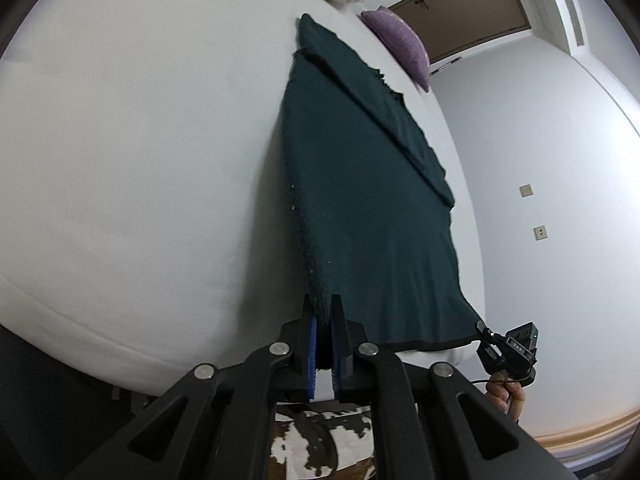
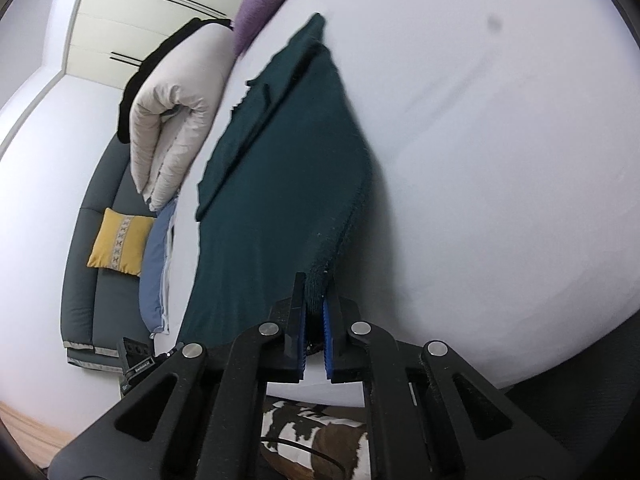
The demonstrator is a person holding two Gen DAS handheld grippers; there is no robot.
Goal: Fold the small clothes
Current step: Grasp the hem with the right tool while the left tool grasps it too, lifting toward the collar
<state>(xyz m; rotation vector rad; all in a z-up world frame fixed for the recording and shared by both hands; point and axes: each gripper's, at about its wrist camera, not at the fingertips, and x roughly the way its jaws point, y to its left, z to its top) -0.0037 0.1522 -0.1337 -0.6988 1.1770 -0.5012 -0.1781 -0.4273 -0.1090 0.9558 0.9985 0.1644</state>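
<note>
A dark green knitted garment (image 1: 360, 184) lies stretched along the white bed (image 1: 140, 160), with a folded strip along one long side. My left gripper (image 1: 323, 304) is shut on its near corner. In the left wrist view my right gripper (image 1: 486, 330) pinches the other near corner. In the right wrist view the same garment (image 2: 288, 168) runs away from me, and my right gripper (image 2: 316, 284) is shut on a thick folded corner of it. The left gripper shows only as a black part (image 2: 134, 356) at the lower left there.
A purple cushion (image 1: 400, 46) and a rolled cream duvet (image 2: 176, 116) lie at the far end of the bed (image 2: 500, 160). A blue pillow (image 2: 158, 268) sits by the bed's edge. A grey sofa (image 2: 92, 280) holds a yellow cushion (image 2: 120, 246). A cow-patterned rug (image 1: 320, 440) lies below.
</note>
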